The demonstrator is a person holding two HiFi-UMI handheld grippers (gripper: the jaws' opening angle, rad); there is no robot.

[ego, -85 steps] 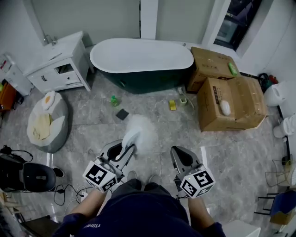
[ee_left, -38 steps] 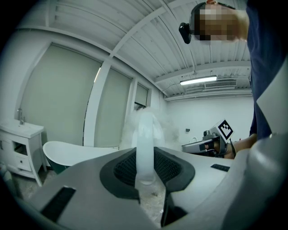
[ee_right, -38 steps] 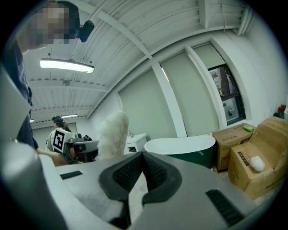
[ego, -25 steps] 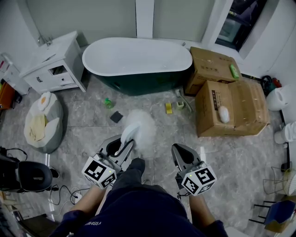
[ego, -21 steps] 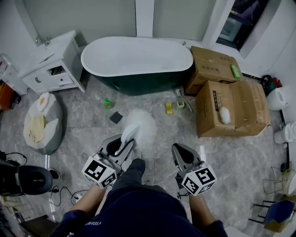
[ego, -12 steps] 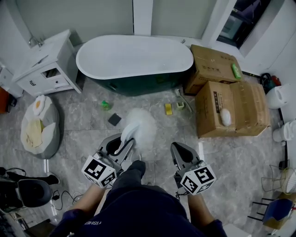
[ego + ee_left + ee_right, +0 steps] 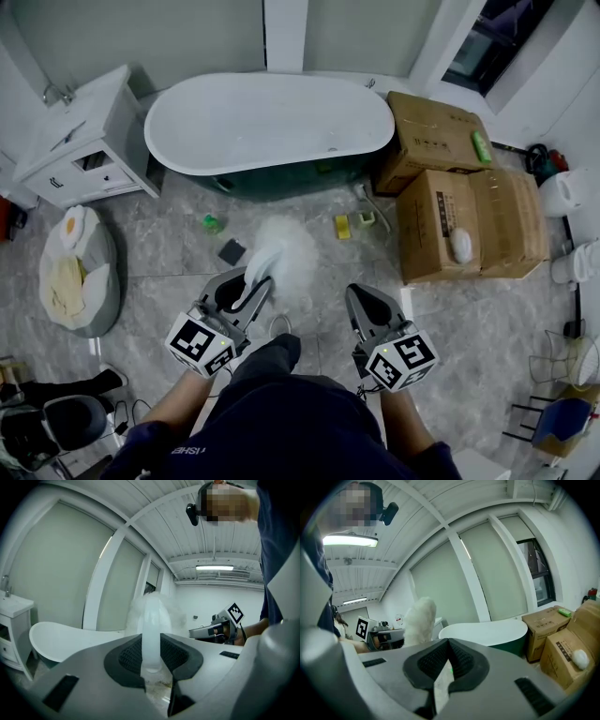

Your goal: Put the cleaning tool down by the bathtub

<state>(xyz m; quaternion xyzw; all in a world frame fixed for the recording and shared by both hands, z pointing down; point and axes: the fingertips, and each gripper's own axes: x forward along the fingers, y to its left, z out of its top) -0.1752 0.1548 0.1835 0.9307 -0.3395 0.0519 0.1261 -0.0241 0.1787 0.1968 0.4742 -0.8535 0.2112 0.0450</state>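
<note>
My left gripper (image 7: 251,291) is shut on the pale handle (image 7: 151,639) of a fluffy white duster (image 7: 286,259), whose head stands up in front of it above the floor. The duster (image 7: 419,620) also shows at the left of the right gripper view. The white bathtub with a dark green skirt (image 7: 270,127) lies ahead across the far side of the room. My right gripper (image 7: 360,307) is held level beside the left one, its jaws shut with nothing between them.
Two cardboard boxes (image 7: 469,220) stand right of the tub. A white vanity (image 7: 80,145) is to its left, a cushion (image 7: 70,272) below it. A green bottle (image 7: 213,223), a dark pad (image 7: 231,250) and yellow sponges (image 7: 343,227) lie on the marble floor before the tub.
The person has stepped forward: the tub and boxes have come nearer and the vanity slid left. Both grippers keep their pose and the duster stays held.
</note>
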